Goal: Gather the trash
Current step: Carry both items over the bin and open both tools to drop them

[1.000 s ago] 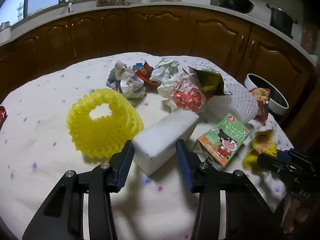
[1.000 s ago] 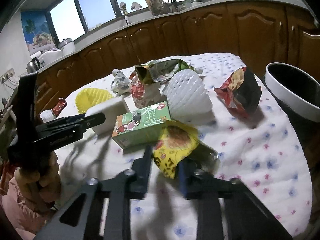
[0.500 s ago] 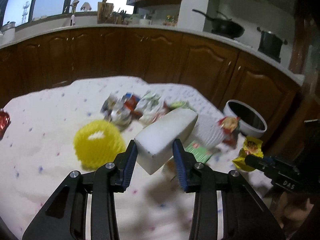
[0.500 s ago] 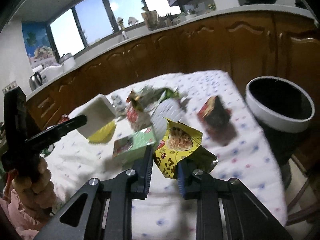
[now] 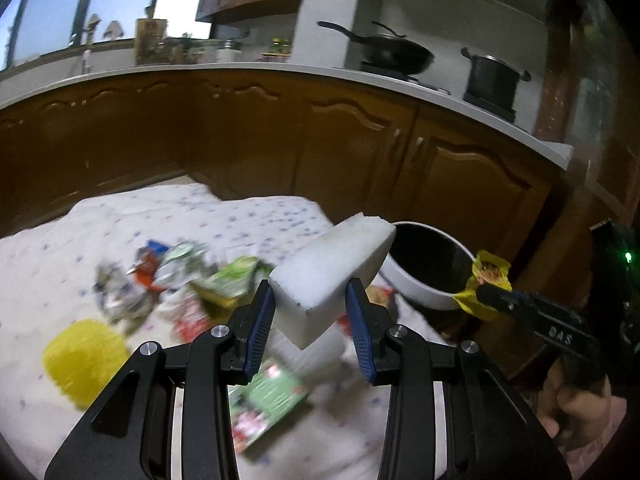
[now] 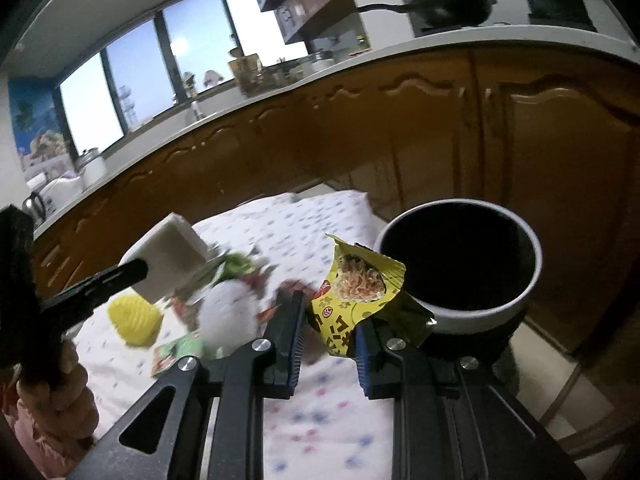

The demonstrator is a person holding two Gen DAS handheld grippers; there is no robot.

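Foam block (image 5: 332, 272), centre of the left view, sits clamped at its near end in the left gripper (image 5: 312, 320); it looks light, stiff and crumbly. Lower right in the right view, the right gripper (image 6: 328, 344) pinches a yellow wrapper (image 6: 360, 292), thin and crinkly, beside the bin (image 6: 480, 312).

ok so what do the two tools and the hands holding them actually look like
Both are alike. The left tool and right tool have matte black angular frames with cut-out slots and silver round bolts. Their fingers are lined with ribbed blue pads. The right tool's side carries pale lettering, too blurred to read. The left hand is bare-skinned, with a pink sleeve below it. No cables show.
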